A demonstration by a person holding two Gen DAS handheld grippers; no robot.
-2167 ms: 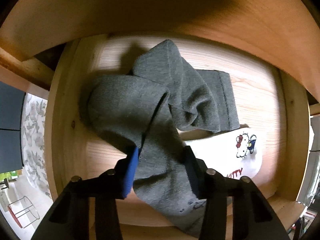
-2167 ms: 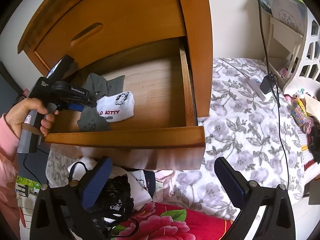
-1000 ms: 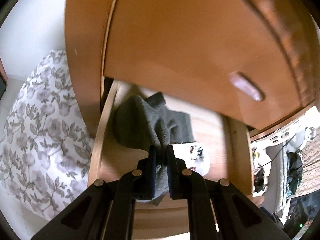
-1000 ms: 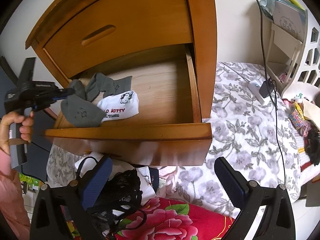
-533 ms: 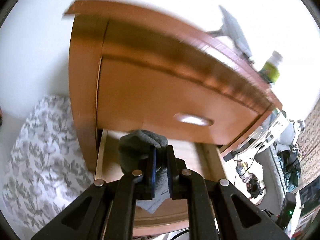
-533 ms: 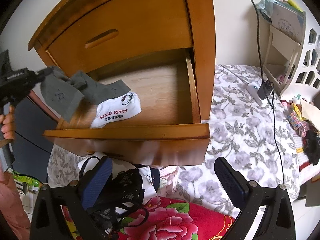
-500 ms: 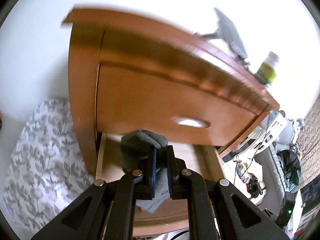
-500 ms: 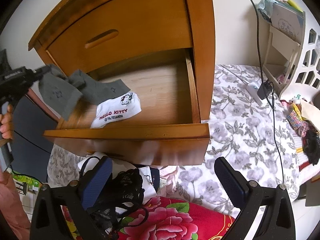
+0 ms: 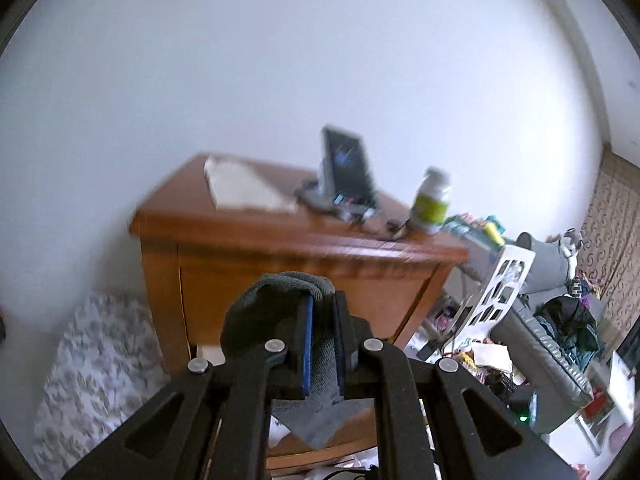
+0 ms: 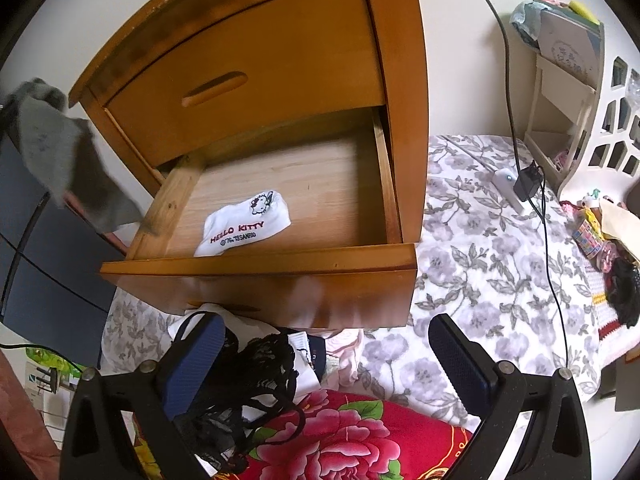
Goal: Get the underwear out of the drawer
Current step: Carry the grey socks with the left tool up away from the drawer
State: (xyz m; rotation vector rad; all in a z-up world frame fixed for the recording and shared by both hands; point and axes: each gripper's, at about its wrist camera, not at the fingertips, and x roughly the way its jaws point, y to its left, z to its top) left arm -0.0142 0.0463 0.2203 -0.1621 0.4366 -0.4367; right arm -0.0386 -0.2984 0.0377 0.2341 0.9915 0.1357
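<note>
My left gripper (image 9: 322,312) is shut on a grey underwear garment (image 9: 276,300), whose folds bulge over the fingertips and hang below them. In the right wrist view the same grey garment (image 10: 60,152) dangles in the air at the far left, outside and above the open drawer (image 10: 256,268). A white Hello Kitty piece (image 10: 242,222) lies alone on the drawer floor near its front. My right gripper (image 10: 324,356) is open and empty, held low in front of the drawer over a heap of clothes.
The wooden nightstand (image 9: 280,256) carries a phone on a stand (image 9: 348,172), a bottle (image 9: 432,200) and a white pad. Below the drawer lie black lace items (image 10: 248,384) and a red floral cloth (image 10: 344,440). A floral bedspread (image 10: 492,264) and white rack (image 10: 600,80) sit right.
The left gripper rose with the grey garment, lifting it clear out of the drawer and leftward; its view swung up to the nightstand top. The right gripper stayed put.
</note>
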